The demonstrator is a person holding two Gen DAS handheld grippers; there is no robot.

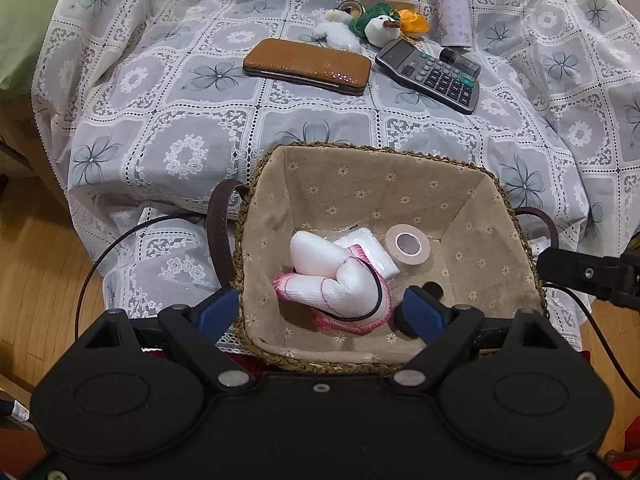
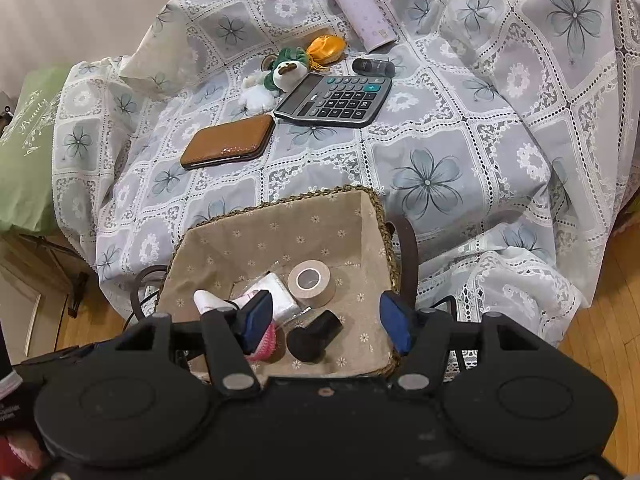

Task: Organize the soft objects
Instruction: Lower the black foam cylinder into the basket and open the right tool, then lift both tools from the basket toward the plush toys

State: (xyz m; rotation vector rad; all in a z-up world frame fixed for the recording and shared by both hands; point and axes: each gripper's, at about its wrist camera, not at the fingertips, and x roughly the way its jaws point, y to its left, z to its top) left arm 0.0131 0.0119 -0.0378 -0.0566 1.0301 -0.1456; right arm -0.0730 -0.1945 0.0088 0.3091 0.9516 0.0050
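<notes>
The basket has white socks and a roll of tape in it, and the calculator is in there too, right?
Not quite. The calculator lies out on the flowered cloth, beyond the basket, as the left wrist view shows. The white socks and the roll of tape are in the basket.

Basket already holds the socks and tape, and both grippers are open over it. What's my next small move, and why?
Probably lift the right gripper out of the basket and head toward the green plush toy by the calculator. Both grippers look open and empty, the white socks are already inside, and the plush remains on the cloth.
</notes>
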